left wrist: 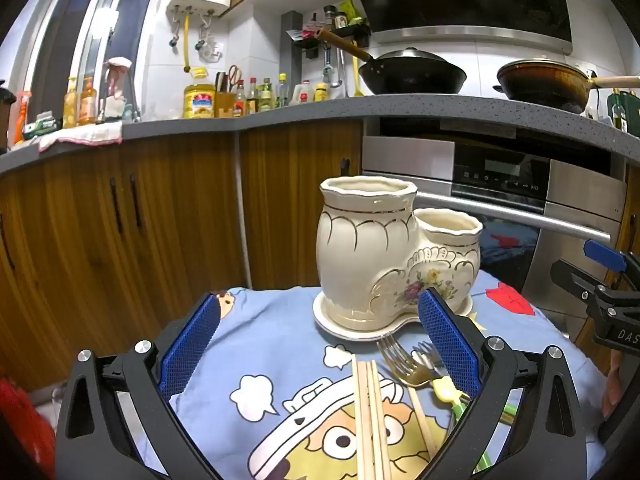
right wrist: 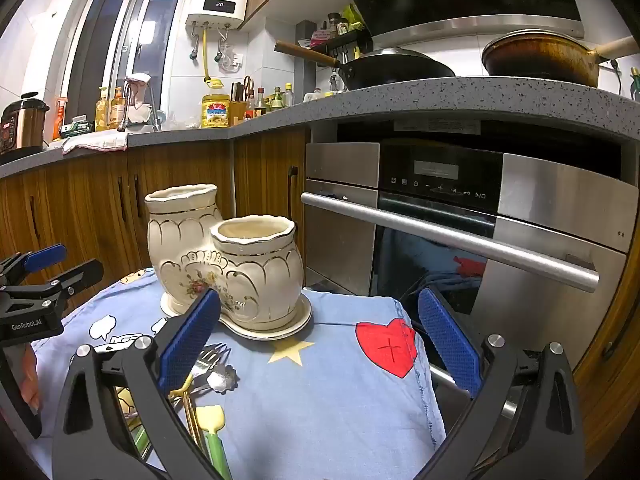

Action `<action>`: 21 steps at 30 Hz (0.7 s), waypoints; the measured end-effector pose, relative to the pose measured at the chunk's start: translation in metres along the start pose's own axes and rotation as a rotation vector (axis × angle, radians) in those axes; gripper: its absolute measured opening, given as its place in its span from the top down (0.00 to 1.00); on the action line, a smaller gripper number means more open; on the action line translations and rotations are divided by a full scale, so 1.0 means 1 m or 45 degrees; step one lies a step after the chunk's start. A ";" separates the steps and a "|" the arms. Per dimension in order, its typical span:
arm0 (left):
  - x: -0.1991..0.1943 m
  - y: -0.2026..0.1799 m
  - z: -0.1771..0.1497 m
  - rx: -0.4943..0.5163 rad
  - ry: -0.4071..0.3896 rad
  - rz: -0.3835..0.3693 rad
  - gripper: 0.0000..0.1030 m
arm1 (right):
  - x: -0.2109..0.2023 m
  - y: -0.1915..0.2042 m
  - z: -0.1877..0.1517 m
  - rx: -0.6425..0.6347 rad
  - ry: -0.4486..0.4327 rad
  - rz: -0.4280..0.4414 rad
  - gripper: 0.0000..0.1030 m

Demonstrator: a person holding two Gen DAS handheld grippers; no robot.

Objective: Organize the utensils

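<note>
Left wrist view: both grippers' fingers (left wrist: 188,344) gape empty, nothing sorted yet; next, pinch the chopsticks (left wrist: 370,412) for the holder (left wrist: 396,248).

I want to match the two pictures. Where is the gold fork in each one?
Left wrist view: the gold fork lies low and right of middle, beside the chopsticks.
Right wrist view: it lies low on the left.
Shared landmark: the cream double holder behind it.
</note>
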State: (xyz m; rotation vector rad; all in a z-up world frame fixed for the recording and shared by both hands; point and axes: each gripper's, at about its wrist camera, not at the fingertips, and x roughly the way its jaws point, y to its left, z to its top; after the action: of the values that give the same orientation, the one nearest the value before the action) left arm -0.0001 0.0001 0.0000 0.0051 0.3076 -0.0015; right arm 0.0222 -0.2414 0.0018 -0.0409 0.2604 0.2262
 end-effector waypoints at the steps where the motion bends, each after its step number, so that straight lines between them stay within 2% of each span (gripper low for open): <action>1: 0.000 0.000 0.000 0.000 0.000 0.000 0.05 | 0.000 0.000 0.000 0.003 0.002 0.001 0.05; 21: 0.000 0.000 0.000 -0.001 0.007 0.001 0.05 | 0.001 -0.001 0.000 0.008 0.006 0.002 0.05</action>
State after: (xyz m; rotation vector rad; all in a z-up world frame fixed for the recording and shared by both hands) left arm 0.0001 0.0001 0.0000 0.0048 0.3128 -0.0005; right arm 0.0232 -0.2421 0.0015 -0.0353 0.2658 0.2272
